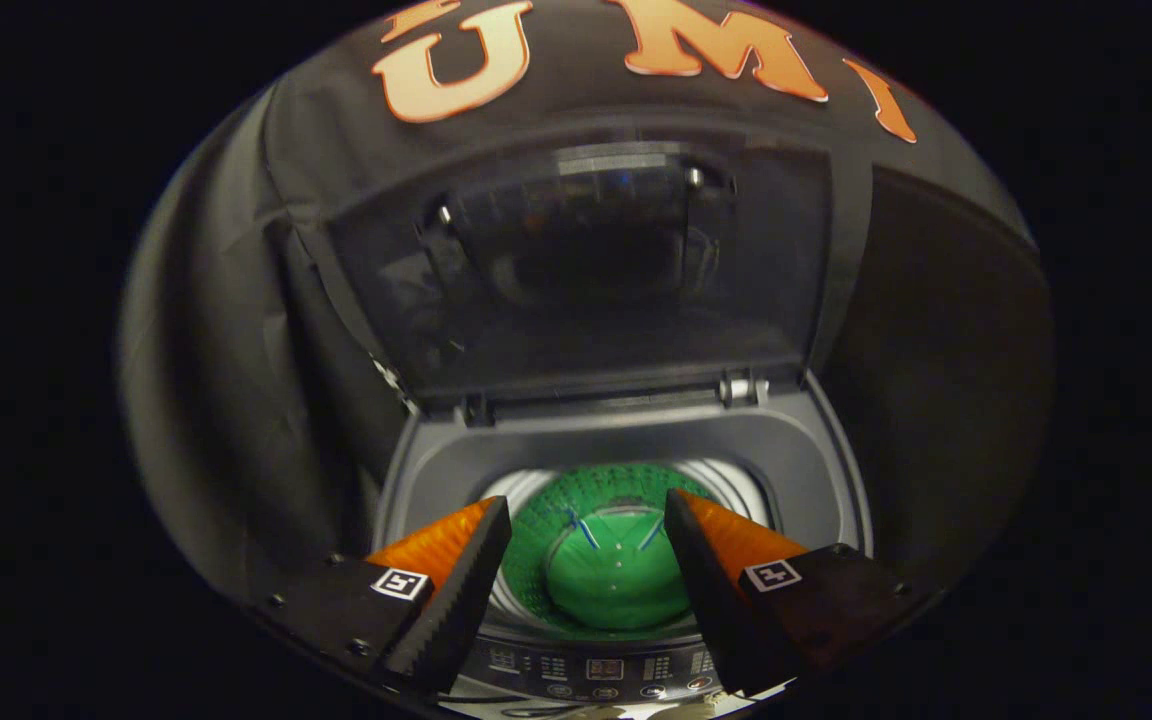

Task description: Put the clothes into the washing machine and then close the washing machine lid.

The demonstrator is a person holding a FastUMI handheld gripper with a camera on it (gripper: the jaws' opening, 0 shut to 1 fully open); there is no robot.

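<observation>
The gripper is hovering at the bottom centre of the frame with its two fingers spread apart and nothing held between them. Through the gap between the fingertips, the drum of the washer is showing, and green clothes are lying inside it, below and just beyond the fingers. The fingers are not touching the clothes. Below the fingers, the control panel is running along the front edge of the washer.

Beyond the drum, the lid is standing raised on its hinges, filling the upper centre of the frame with its inner face turned toward the gripper. The booth wall is hanging behind and to both sides.

Judged status: loading appears complete, as the clothes are sitting in the drum and the gripper is empty. Closing is outstanding, as the lid is fully up. The remaining step is likely calling for the gripper to reach the lid's upper edge and bring it down over the opening.
</observation>
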